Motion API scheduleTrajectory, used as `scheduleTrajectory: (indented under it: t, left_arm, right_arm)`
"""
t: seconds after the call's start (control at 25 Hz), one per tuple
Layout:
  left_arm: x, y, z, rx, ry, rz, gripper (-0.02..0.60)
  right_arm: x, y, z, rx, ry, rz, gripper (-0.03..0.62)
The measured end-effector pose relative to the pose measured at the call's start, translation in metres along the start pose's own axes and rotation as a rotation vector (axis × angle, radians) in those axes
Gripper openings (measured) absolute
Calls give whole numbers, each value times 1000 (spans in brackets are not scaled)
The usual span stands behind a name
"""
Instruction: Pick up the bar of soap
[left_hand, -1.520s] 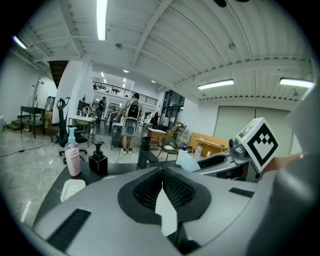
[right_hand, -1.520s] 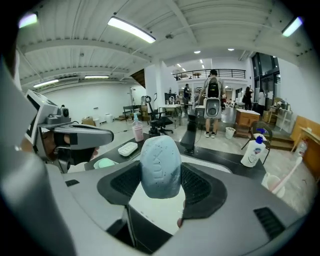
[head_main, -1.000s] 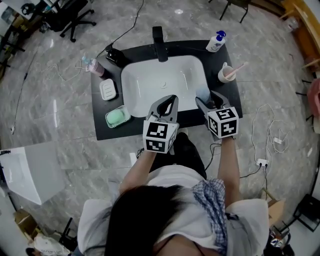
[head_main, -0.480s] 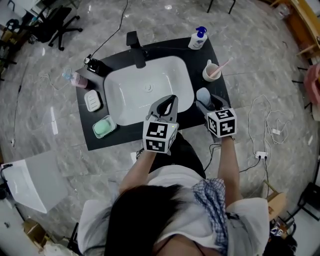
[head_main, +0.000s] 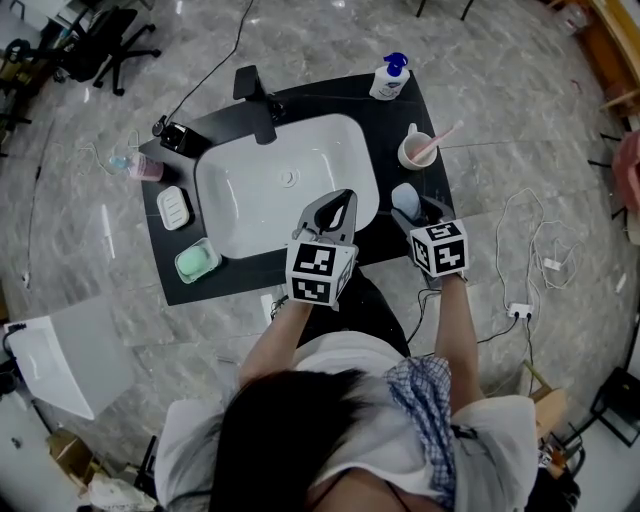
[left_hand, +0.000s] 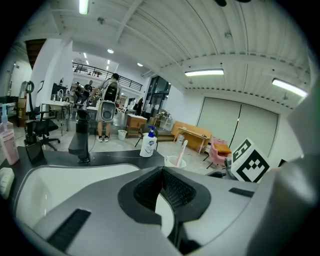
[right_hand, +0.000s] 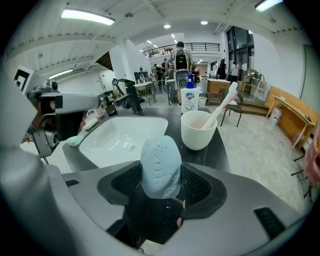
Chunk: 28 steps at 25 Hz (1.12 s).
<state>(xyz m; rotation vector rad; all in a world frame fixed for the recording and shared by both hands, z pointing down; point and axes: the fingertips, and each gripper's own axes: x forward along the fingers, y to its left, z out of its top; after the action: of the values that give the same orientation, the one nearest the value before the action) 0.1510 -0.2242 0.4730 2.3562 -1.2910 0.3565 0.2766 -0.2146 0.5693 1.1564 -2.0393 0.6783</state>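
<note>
Pale blue bar of soap (right_hand: 161, 167): speckled, standing on end. It is clamped between the ribbed pads (right_hand: 198, 184) of your right gripper (head_main: 418, 206), over the black counter (head_main: 400, 105) just off the front right corner of the white basin (head_main: 240, 190).

Right gripper jaws: set wide, pressing the soap from both sides.

Left gripper (head_main: 339, 199): your jaws here are closed pad to pad, with nothing between them. It hangs over the basin's front right rim.

White cup (head_main: 413, 152) with pink toothbrush (head_main: 447, 133): right of the basin, beyond the soap.

Pump bottle (head_main: 389, 78), white with a blue top: past the basin's back right corner.

Black faucet (head_main: 256, 97): at the basin's back rim.

White dish (head_main: 174, 207) and green dish (head_main: 197, 262): left of the basin, the green one nearer you.

Pink bottle (head_main: 141, 166): further left of the basin, beyond the white dish.
</note>
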Motion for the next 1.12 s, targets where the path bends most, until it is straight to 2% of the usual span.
scheduleTrajectory:
  t: [0.32,0.6,0.92,1.12]
  left_arm:
    - [17,6,-5,-22,15,8,11]
    - [21,5,9,-24,-54,-56,11]
    - [22,19,9,-44,-70,-29,11]
    - [19,26,9,-51,-71,-13,11]
  right_arm:
    - [27,-12,-22,-26,116,15,264]
    - [37,-16,-31,-45,189,16,264]
    - [43,-16,-36,-48,236,36,264]
    - [43,-13,-37,15,225,111,274]
